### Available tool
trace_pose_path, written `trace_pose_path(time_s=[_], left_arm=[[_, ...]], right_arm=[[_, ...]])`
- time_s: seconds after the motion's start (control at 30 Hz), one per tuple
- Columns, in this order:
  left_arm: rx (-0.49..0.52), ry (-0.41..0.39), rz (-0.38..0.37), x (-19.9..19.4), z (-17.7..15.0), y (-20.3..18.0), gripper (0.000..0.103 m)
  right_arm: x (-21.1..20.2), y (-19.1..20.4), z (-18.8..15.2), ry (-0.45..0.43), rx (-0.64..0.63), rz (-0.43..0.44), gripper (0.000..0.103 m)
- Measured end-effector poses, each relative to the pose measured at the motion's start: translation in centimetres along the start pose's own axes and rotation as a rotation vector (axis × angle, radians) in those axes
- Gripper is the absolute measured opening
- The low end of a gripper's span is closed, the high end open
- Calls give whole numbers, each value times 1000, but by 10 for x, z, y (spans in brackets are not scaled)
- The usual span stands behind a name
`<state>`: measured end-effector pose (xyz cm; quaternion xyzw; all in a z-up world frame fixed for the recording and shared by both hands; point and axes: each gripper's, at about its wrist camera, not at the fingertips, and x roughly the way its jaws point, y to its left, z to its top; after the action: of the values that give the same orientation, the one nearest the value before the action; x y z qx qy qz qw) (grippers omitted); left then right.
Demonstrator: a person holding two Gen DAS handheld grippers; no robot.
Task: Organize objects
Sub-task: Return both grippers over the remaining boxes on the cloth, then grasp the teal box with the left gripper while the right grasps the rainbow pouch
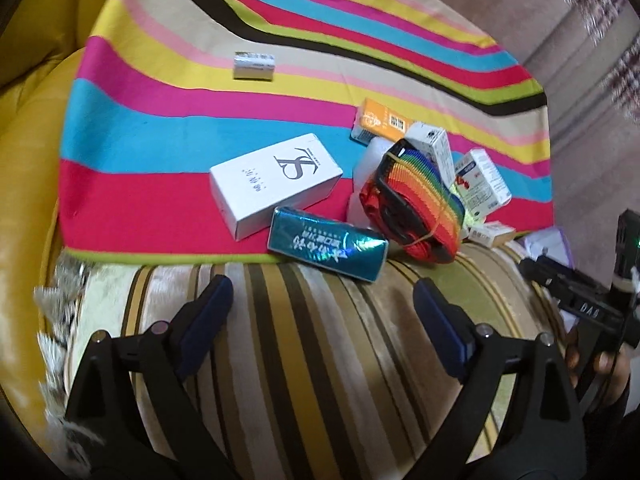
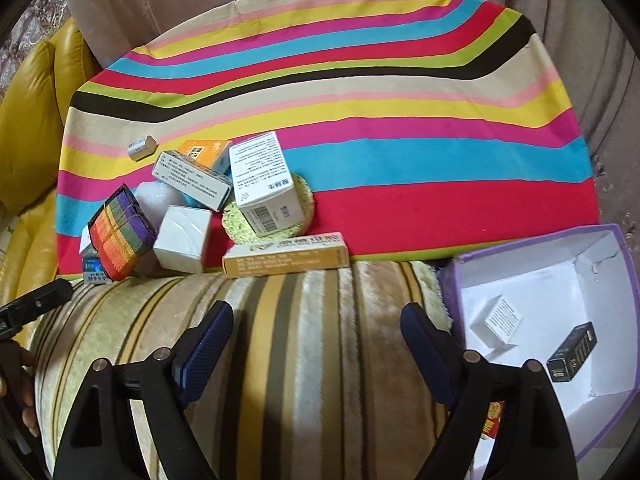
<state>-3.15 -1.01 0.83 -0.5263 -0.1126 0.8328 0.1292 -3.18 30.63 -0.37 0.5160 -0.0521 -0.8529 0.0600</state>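
Hovering with both the left gripper (image 1: 322, 300) and right gripper (image 2: 318, 326) spread and empty, we judge the light, stiff mustard carton (image 2: 286, 254) at the striped cloth's (image 2: 400, 120) near edge best pinched across its narrow sides.

Soft, even light; slight motion blur, strong fisheye bending at edges.

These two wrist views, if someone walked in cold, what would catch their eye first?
First the striped cloth, its bright bands spread across the couch. Next the heap of small boxes at its near edge, with a rainbow strap bundle lying beside a shiny teal packet and a white box. On the right sits an open purple-rimmed box with a small white box and a black box inside.
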Motion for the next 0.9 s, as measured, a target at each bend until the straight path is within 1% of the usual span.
trace_pose_path(time_s=[0.1,0.17,0.23,0.33,0.4,0.53,0.67,0.73,0.77,0.8,0.9], left_arm=[[48,46,-31,12,8,-1,93],[61,61,-35,17,12,0,93],[69,88,-64,23,17,4,93],[73,118,-84,32,21,8,93],[85,122,-78,34,24,9,93],[109,136,-100,38,28,10,93],[139,158,-135,43,30,9,93],[153,155,-149,43,31,9,90],[157,152,-153,43,31,9,82],[158,152,-154,43,30,9,77],[158,129,-167,37,26,10,77]], right_arm=[[1,3,4,-3,-8,14,87],[-1,6,5,-10,-19,15,87],[-4,12,6,-23,-46,31,87],[-10,27,8,-45,-112,76,87],[-11,38,8,-52,-161,102,87],[-7,68,12,-63,-258,154,87],[-3,89,14,-70,-337,173,87],[1,96,16,-67,-366,182,87],[3,99,17,-65,-376,193,87],[2,101,16,-62,-382,201,87],[7,108,19,-52,-401,222,87]])
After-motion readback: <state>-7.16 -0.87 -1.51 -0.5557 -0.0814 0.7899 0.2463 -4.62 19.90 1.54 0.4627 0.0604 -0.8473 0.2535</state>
